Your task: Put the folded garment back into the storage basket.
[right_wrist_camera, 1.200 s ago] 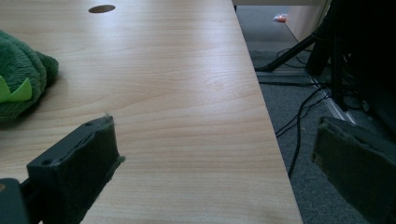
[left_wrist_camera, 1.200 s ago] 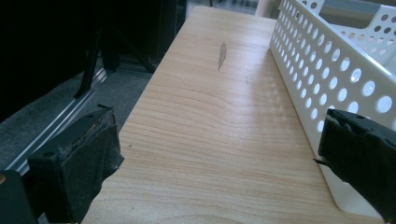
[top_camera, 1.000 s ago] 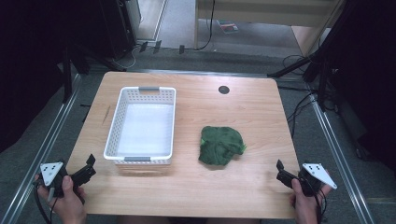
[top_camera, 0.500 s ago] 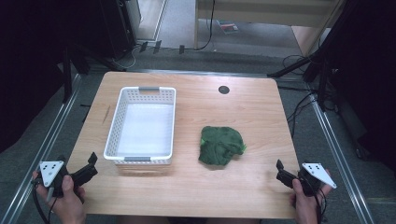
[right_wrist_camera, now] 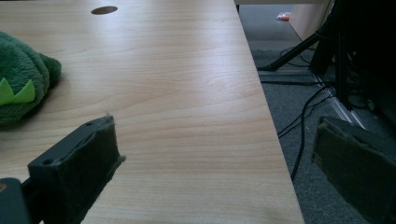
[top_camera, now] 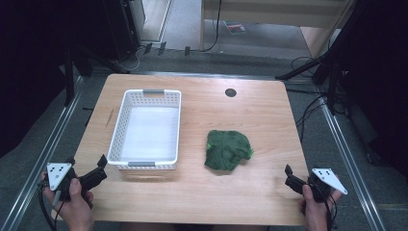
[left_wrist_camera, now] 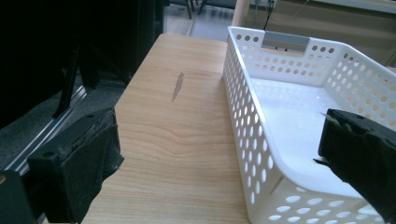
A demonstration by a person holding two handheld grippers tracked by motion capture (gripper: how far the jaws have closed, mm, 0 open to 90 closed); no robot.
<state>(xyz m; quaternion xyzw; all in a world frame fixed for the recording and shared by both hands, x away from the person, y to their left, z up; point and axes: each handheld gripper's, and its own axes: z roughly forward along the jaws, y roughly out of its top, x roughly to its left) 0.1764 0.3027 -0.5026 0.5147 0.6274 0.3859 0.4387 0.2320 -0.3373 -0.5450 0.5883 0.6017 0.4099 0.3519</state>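
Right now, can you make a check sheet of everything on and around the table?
Surface: wooden table, a dark streak near its left edge, a round hole at the back.
Job's things: green plush toy lying beside the empty white basket.
Clutter: nothing seen.
Grippers: left hand-held gripper open, near the basket's front corner; right hand-held gripper open, at the front right edge.
Cables: black cables on the floor, right.
Surroundings: grey floor, metal rails, dark stands.

A wooden table [top_camera: 250, 110] carries a white perforated basket [top_camera: 146, 130] near its left edge and a green plush toy [top_camera: 227, 149] right of centre, well apart.
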